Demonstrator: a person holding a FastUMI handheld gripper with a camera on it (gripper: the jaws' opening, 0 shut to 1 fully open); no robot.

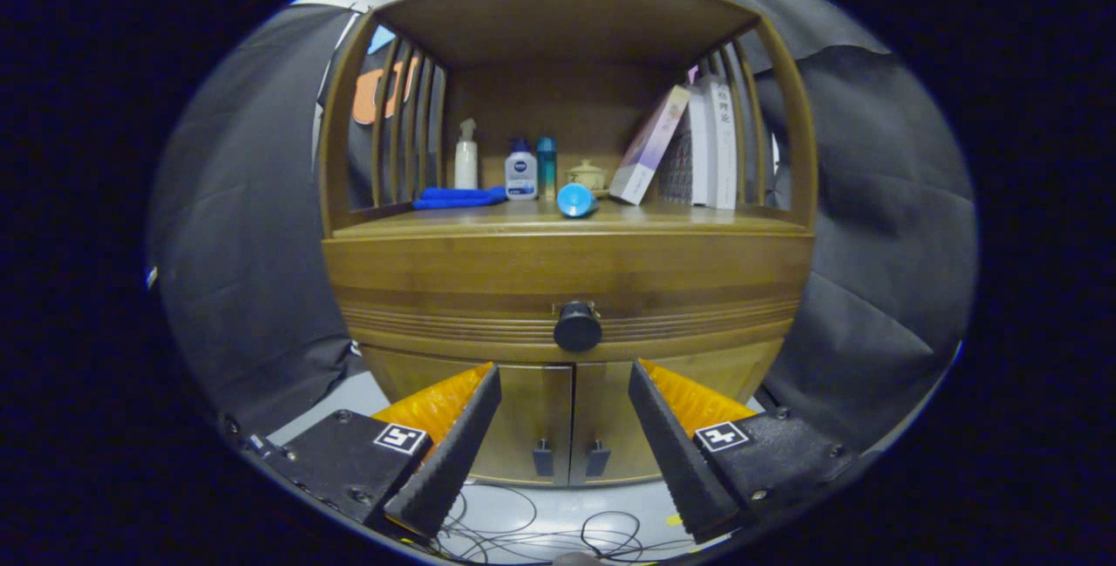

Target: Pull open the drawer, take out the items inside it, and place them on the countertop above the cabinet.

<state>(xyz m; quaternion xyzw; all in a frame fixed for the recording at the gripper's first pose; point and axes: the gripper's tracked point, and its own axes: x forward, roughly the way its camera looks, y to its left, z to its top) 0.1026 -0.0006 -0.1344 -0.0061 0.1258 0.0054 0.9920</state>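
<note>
The wooden cabinet stands straight ahead of the tongs, well beyond the fingertips, and fills the middle of the booth. Its single drawer runs the full width of the front and is closed flush, sitting higher than the fingertips and farther off. Below it are two small doors, each with a dark handle near the centre seam, seen through the gap between the fingers.

The countertop above the drawer (roofed by a shelf with slatted sides) already carries several things. At the right, three or so books stand against the slats, and one pale box leans against them. At the left lies one folded blue cloth. Along the back stand one white spray bottle, one white bottle with a blue cap, one slim teal bottle and one small lidded yellow pot. One light-blue cup lies on its side near the front edge.

The drawer's one round black knob sits at the middle, just ahead of the fingertips and a little above them.

The tongs are spread wide: the black ribbed fingers stand well apart, touching nothing and holding nothing. Loose thin cables lie on the floor beneath them.
</note>
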